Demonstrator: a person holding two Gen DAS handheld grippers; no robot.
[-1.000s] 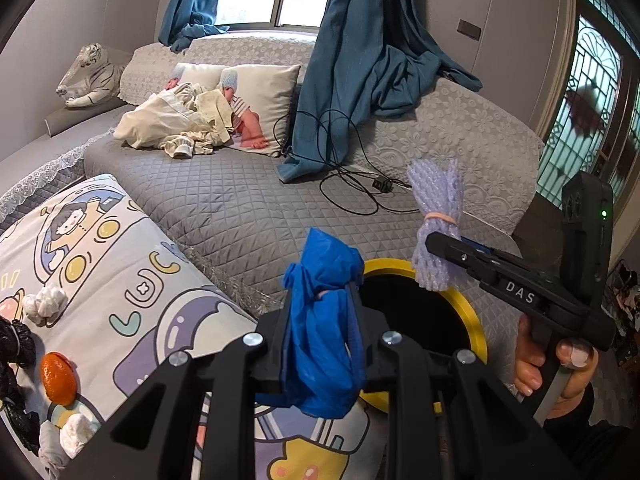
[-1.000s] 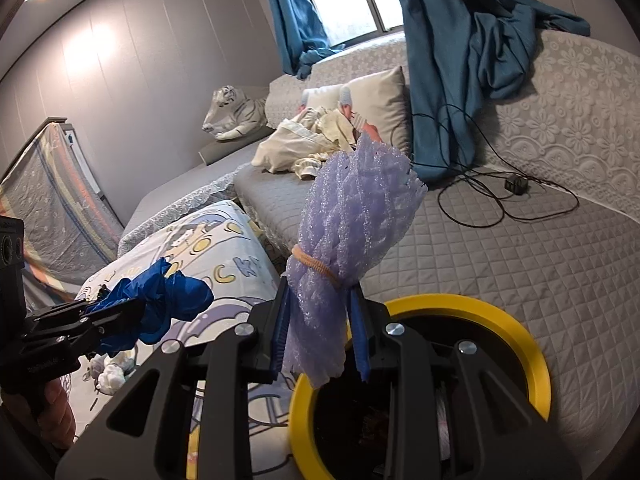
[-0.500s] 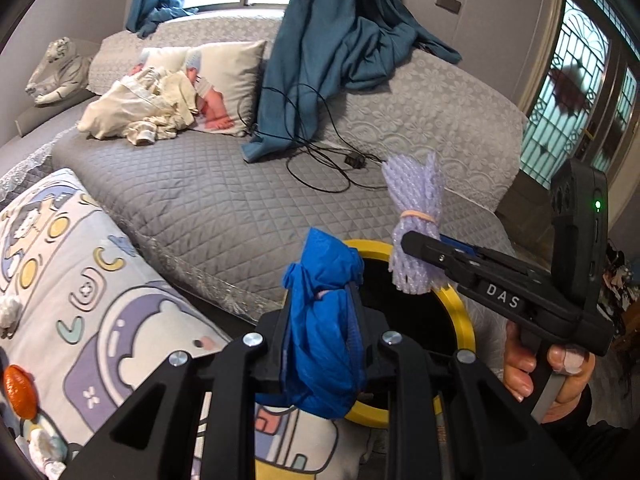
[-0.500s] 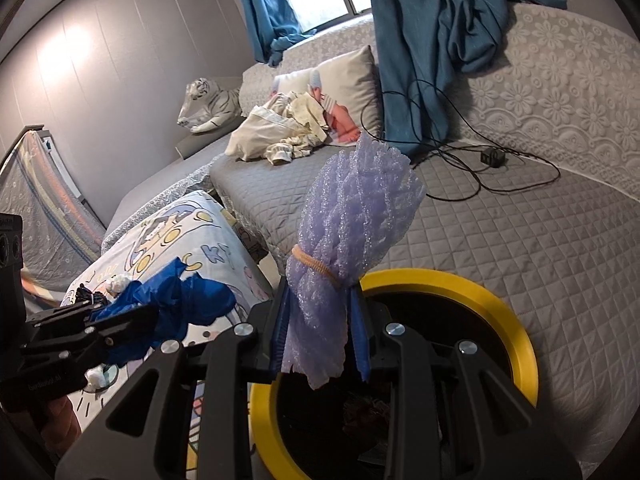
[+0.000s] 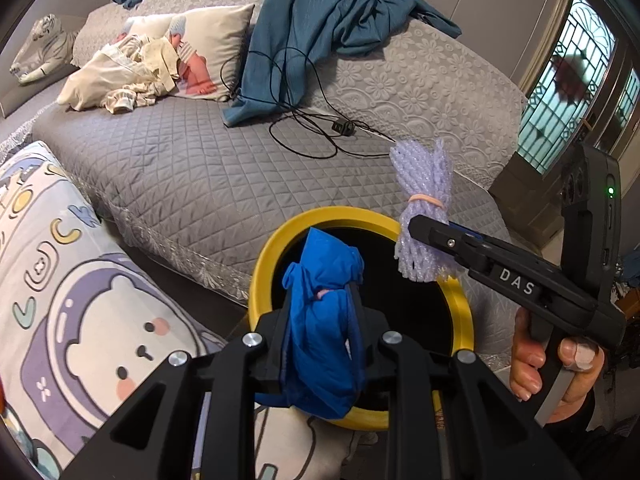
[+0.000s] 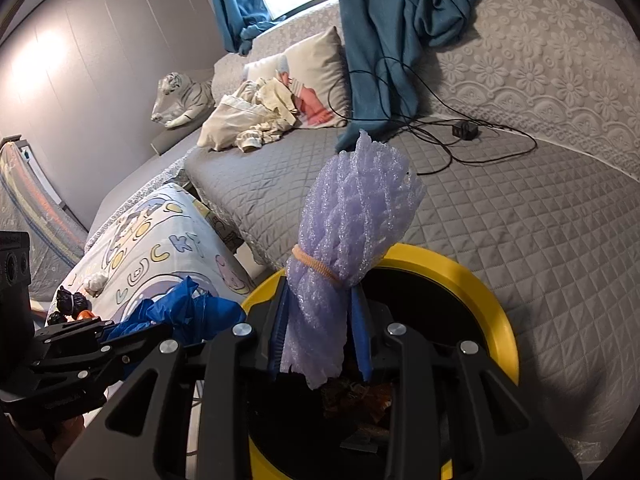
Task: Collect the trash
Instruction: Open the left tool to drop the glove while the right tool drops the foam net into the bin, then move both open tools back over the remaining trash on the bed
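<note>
My left gripper (image 5: 320,316) is shut on a crumpled blue bag (image 5: 324,320) and holds it over the near left part of the yellow-rimmed bin (image 5: 456,304). My right gripper (image 6: 320,320) is shut on a purple foam net bundle (image 6: 352,232) tied with an orange band, held above the bin's opening (image 6: 496,304). The right gripper also shows in the left wrist view (image 5: 416,228), and the left gripper in the right wrist view (image 6: 120,332) with the blue bag (image 6: 188,312). Brown trash lies inside the bin.
A cartoon-print cushion (image 5: 80,300) lies left of the bin, with small trash pieces (image 6: 76,300) on it. Behind is a grey quilted sofa (image 5: 180,160) with a black cable (image 5: 304,128), blue curtain (image 5: 320,20), pillow and clothes (image 5: 132,72).
Both grippers have moved toward the bin with their loads. The blue bag now hangs over the bin's opening, and the bin fills more of both views.
</note>
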